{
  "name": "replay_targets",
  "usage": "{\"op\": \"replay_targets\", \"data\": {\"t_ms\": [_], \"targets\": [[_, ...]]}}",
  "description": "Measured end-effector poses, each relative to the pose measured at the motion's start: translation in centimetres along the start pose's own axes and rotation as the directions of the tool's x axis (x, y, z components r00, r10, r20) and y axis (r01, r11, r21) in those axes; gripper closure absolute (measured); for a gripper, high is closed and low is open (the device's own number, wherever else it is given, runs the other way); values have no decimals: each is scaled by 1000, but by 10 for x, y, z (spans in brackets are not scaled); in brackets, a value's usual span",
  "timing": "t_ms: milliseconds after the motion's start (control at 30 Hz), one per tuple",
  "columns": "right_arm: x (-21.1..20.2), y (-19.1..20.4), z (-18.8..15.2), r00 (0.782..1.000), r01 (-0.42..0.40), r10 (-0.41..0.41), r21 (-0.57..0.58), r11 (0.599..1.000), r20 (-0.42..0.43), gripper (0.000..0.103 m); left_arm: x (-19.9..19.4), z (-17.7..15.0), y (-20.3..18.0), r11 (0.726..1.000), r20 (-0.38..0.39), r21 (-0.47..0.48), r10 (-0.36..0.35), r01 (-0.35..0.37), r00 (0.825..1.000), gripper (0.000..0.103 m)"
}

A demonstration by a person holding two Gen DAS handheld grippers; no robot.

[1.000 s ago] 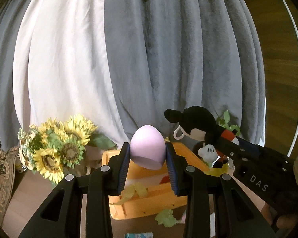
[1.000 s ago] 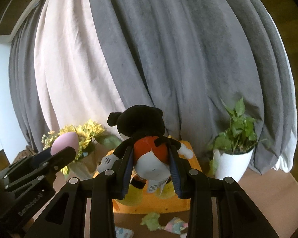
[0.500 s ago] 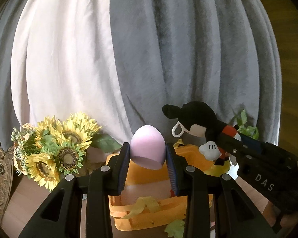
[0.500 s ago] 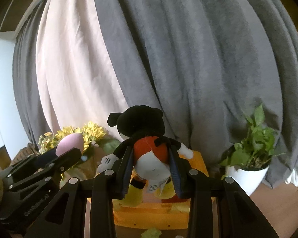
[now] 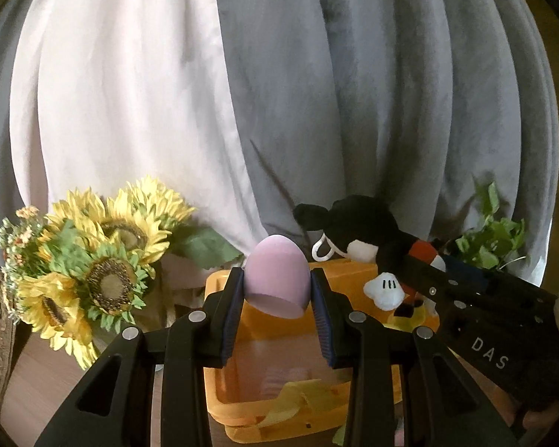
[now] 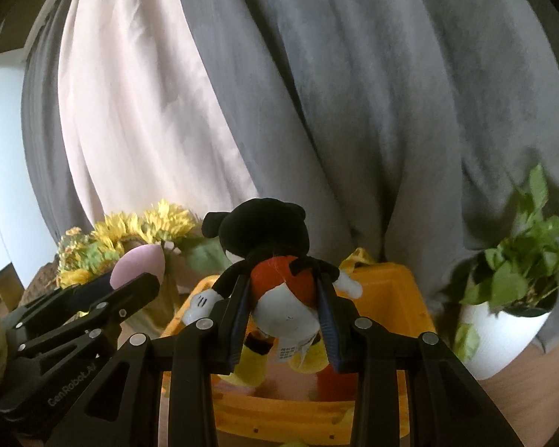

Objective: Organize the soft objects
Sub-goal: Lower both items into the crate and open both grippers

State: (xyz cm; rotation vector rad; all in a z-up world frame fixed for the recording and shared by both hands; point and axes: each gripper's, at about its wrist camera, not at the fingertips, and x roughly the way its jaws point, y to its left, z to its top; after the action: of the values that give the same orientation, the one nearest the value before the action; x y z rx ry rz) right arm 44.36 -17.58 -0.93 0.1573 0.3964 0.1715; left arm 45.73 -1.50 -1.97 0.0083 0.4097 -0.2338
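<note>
Left gripper (image 5: 277, 290) clamps the pink egg (image 5: 277, 273); right gripper (image 6: 284, 313) clamps the mouse plush (image 6: 275, 283) above the orange bin (image 6: 391, 287).

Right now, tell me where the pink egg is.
The pink egg is clamped in the left tool, held above the orange bin, with the sunflowers to its left.
</note>
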Motion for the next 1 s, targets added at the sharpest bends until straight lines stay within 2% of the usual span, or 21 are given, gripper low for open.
{"op": "replay_targets", "data": {"t_ms": [667,800,900,1000], "targets": [[62,-13,-39,986,19,-17,12,1000,-169,67,65,-35,1,1000,-145,-2,-18,18,989,67],[66,-16,-43,982,36,-33,12,999,-184,61,70,-37,2,1000,-162,3,-19,20,987,66],[66,-20,-43,982,63,-59,17,998,-181,57,72,-37,1,1000,-157,9,-8,9,988,56],[64,-24,-41,981,88,-82,29,996,-178,53,69,-35,1,1000,-149,10,-9,11,989,54]]}}
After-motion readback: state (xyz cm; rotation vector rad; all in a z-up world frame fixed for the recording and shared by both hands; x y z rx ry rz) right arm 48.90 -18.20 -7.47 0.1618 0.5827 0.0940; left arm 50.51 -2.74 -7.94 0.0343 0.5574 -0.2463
